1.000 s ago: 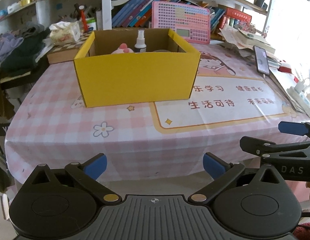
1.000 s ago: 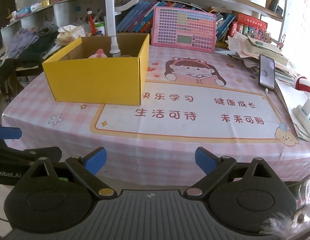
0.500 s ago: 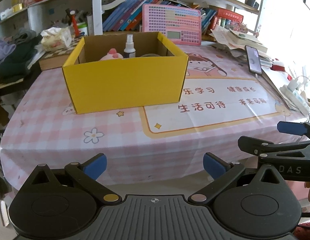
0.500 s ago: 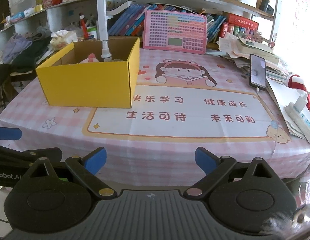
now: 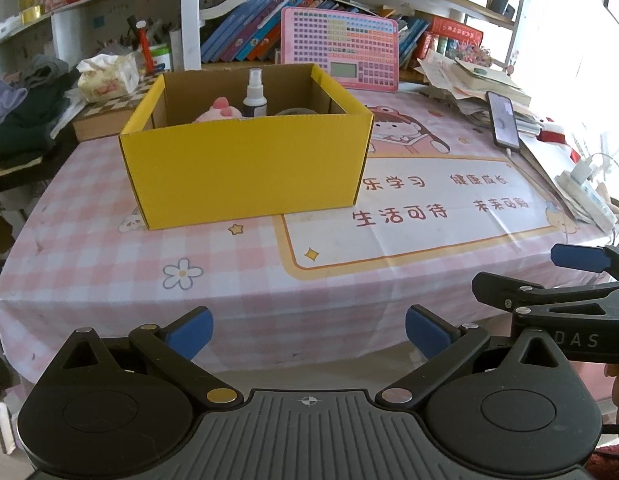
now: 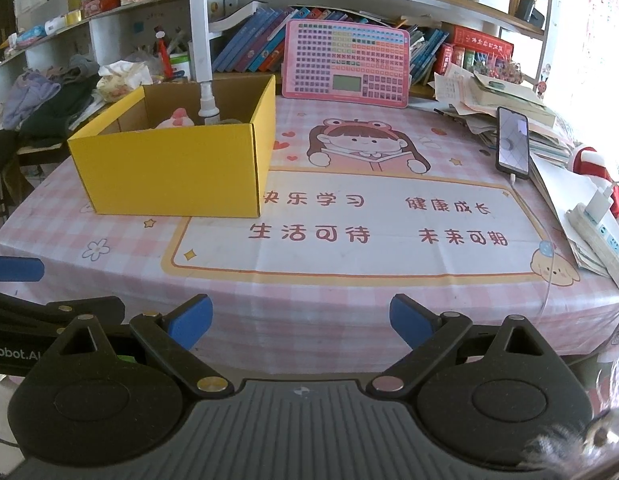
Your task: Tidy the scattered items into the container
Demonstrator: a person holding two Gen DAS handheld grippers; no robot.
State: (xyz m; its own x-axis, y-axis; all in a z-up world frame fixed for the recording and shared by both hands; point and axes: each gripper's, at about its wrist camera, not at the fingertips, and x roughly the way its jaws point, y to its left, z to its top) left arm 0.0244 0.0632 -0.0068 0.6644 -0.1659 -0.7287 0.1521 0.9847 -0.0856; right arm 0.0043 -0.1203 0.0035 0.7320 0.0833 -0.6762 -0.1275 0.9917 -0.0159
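A yellow cardboard box (image 5: 245, 172) (image 6: 173, 168) stands on the pink checked tablecloth, left of the table's middle. Inside it I see a small spray bottle (image 5: 254, 94) (image 6: 208, 104), a pink plush toy (image 5: 221, 109) (image 6: 177, 118) and a greyish item behind the front wall. My left gripper (image 5: 308, 330) hangs open in front of the table's near edge, holding nothing. My right gripper (image 6: 300, 319) is open too, level with the left one and to its right, also off the table. Each gripper shows at the side of the other's view.
A pink keypad toy (image 6: 345, 65) leans against the bookshelf at the back. A phone (image 6: 512, 143) on a cable, stacked papers (image 6: 505, 104) and a power strip (image 6: 601, 232) crowd the right edge. Clothes (image 5: 25, 108) and a tissue pack (image 5: 107, 76) lie at the left.
Both grippers have drawn back from the table a little; the box and table look smaller and farther. Both stay open and hold nothing.
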